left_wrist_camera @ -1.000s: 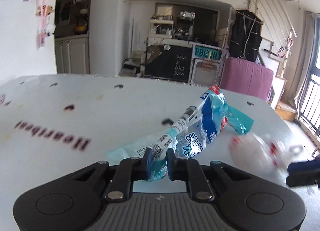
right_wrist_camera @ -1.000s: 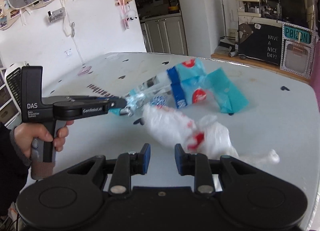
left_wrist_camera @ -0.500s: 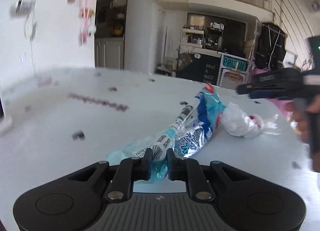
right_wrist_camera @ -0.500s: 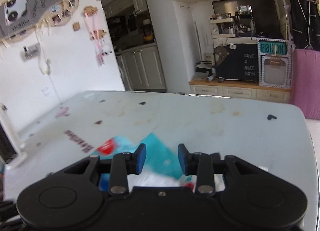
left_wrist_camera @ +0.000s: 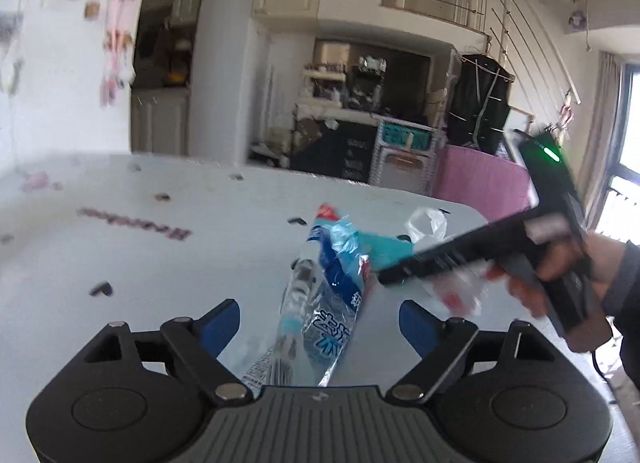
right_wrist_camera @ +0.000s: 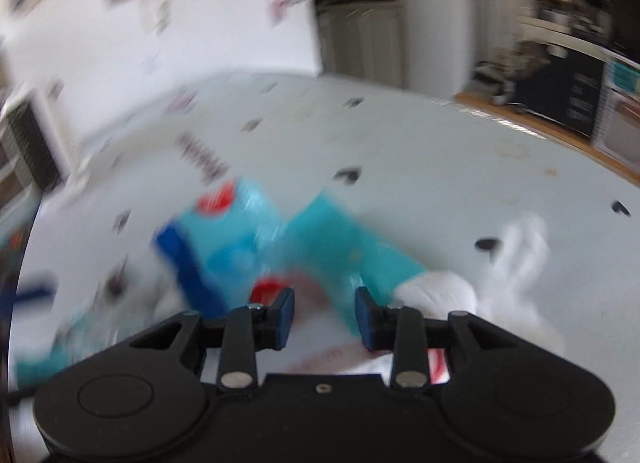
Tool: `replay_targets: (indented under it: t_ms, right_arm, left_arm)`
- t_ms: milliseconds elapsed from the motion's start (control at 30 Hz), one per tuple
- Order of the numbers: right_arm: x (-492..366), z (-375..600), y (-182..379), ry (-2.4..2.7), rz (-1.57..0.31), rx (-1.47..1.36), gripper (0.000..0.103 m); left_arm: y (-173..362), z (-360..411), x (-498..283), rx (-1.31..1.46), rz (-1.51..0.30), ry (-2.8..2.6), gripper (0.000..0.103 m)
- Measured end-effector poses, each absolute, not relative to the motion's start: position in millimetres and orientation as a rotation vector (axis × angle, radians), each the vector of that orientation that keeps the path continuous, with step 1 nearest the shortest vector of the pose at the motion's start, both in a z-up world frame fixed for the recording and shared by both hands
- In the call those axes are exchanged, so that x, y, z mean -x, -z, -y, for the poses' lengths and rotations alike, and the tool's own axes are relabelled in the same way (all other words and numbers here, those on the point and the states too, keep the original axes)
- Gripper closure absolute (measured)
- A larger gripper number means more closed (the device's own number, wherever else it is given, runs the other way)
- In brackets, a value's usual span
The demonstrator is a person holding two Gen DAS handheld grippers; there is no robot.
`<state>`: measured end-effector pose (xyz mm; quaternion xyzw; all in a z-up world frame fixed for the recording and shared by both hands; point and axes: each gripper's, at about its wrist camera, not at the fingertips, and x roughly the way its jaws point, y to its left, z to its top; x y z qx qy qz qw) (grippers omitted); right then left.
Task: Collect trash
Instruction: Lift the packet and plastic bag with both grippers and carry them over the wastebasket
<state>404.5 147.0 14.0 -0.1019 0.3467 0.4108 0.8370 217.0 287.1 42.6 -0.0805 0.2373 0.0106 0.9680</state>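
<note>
Nearest in the left wrist view, left gripper (left_wrist_camera: pixel 319 321) with blue pads spread wide, gripping nothing. Between those pads, untouched by either, the near end of a blue and clear plastic wrapper (left_wrist_camera: pixel 325 303), lying crumpled on the white table (left_wrist_camera: pixel 160 263) and stretching away toward a red-marked far tip. Just right of the wrapper, right gripper (left_wrist_camera: pixel 386 278) seen from the side, black, blurred, tip close beside the wrapper's teal fold; finger gap unreadable from this angle. In the right wrist view, right gripper (right_wrist_camera: pixel 324 313) with pads parted and nothing pinched, hovering low over the same wrapper (right_wrist_camera: pixel 256 247), much smeared by blur. To its right and partly beneath, a white plastic bag (right_wrist_camera: pixel 460 299) with red print, touching the wrapper's teal edge; same bag (left_wrist_camera: pixel 426 223) poking up behind the right tool in the left view. Further out, black heart marks (right_wrist_camera: pixel 348 175) scattered across the table (right_wrist_camera: pixel 440 167). Beyond, a pink sofa (left_wrist_camera: pixel 484 179) and dark kitchen shelving (left_wrist_camera: pixel 360 75).
</note>
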Motion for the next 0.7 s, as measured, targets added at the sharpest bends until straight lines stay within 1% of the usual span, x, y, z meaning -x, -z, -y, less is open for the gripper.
replay_targets:
  t_ms: [100, 200, 333, 400, 433, 467, 500, 533, 600, 667, 700]
  right_arm:
    - [-386.7, -133.8, -14.9, -0.924, -0.743, 0.339, 0.07]
    - [-372.0, -114.8, -19.9, -0.946, -0.737, 0.402, 0.07]
    - [-354.1, -90.4, -30.1, -0.939, -0.698, 0.401, 0.068]
    - [-343.0, -76.1, -37.0, -0.923, -0.669, 0.339, 0.063]
    - [-336.5, -68.8, -40.0, -0.906, -0.648, 0.297, 0.055]
    - [-329.8, -61.4, -42.1, -0.887, -0.627, 0.252, 0.044]
    - [-322.9, -54.3, -43.3, -0.862, -0.601, 0.212, 0.038]
    - [-316.1, -48.3, -43.4, -0.828, -0.572, 0.188, 0.03]
    - [-306.6, -41.4, -43.0, -0.761, -0.511, 0.183, 0.025]
    - [-305.3, -35.2, -40.7, -0.679, -0.465, 0.18, 0.021]
    - [-307.8, -31.6, -39.3, -0.638, -0.454, 0.17, 0.02]
  left_arm:
    - [-44.3, -309.4, -225.7, 0.227, -0.545, 0.044, 0.016]
    - [-45.5, -330.2, -236.9, 0.236, -0.604, 0.083, 0.017]
    - [-37.3, -355.5, -258.5, 0.281, -0.7, 0.133, 0.018]
    - [-30.6, -362.3, -267.1, 0.286, -0.742, 0.156, 0.018]
    - [-26.4, -363.6, -271.4, 0.288, -0.765, 0.173, 0.018]
    - [-21.7, -365.0, -273.9, 0.298, -0.786, 0.191, 0.018]
    - [-16.6, -364.9, -276.2, 0.307, -0.811, 0.205, 0.018]
    - [-13.0, -363.3, -277.1, 0.304, -0.822, 0.21, 0.018]
    - [-12.7, -358.1, -274.9, 0.258, -0.816, 0.2, 0.02]
    - [-13.7, -353.1, -272.1, 0.243, -0.823, 0.167, 0.029]
    - [-13.7, -351.2, -271.0, 0.236, -0.825, 0.159, 0.031]
